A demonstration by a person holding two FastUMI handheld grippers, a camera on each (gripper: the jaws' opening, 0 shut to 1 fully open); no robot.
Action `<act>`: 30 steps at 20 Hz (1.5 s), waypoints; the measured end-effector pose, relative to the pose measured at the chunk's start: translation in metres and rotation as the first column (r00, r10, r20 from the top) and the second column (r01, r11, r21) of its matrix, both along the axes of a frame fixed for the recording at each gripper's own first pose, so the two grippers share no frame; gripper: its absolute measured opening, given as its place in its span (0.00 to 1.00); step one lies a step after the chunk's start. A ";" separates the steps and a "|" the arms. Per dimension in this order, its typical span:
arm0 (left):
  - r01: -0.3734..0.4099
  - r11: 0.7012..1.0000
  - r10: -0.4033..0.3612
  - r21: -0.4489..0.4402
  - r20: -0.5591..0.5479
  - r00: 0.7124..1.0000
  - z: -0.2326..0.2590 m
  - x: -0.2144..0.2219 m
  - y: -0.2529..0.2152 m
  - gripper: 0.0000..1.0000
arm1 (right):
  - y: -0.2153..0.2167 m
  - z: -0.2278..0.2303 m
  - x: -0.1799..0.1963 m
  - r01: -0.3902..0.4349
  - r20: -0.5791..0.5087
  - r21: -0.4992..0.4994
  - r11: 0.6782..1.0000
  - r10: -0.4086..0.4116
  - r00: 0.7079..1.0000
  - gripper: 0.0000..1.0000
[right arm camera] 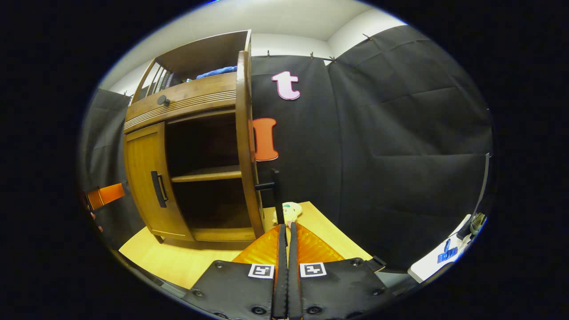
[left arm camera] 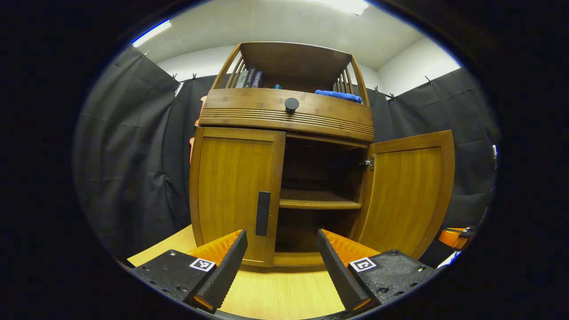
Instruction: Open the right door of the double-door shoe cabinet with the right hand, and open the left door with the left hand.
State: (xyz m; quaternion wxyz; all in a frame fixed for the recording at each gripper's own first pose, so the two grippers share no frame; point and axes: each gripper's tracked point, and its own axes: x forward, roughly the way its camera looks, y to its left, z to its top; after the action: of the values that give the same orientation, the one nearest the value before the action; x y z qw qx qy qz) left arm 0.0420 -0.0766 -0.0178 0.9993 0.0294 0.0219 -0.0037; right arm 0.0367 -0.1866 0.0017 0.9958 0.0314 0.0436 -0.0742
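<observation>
The shoe cabinet (left arm camera: 284,146) stands upright on the counter (left arm camera: 275,293), front facing the left tool. Its right door (left arm camera: 406,191) is swung wide open; its left door (left arm camera: 235,191) is shut, the handle (left arm camera: 262,213) running vertically. The left tool (left arm camera: 282,249) hangs apart, near that handle. The right tool (right arm camera: 286,249) is pressed together, empty, just near the right door's edge.
</observation>
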 end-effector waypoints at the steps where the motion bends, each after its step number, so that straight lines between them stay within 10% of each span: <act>1: -0.001 1.000 0.001 0.003 -0.002 1.000 0.000 0.003 0.001 0.92 | -0.004 -0.001 -0.004 0.018 0.000 0.006 1.000 -0.018 1.000 0.03; 4: -0.002 1.000 0.002 -0.011 -0.004 1.000 -0.002 0.019 0.004 0.92 | -0.012 -0.003 -0.007 0.043 -0.004 0.009 0.999 -0.043 0.999 0.10; 12: -0.028 1.000 0.028 -0.009 -0.015 0.999 -0.012 0.079 0.026 0.92 | -0.026 0.007 -0.029 0.077 0.009 -0.008 0.997 -0.077 0.997 0.84; 30: -0.108 0.993 0.111 0.050 -0.062 0.992 -0.063 0.204 0.073 0.92 | -0.036 0.007 -0.035 0.122 -0.004 -0.051 0.991 -0.122 0.992 1.00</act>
State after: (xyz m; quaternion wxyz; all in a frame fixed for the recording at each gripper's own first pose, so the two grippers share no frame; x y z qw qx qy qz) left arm 0.2460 -0.0036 -0.0812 0.9958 0.0512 0.0558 0.0507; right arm 0.0016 -0.2225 0.0091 0.9897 0.0088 0.0433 -0.1361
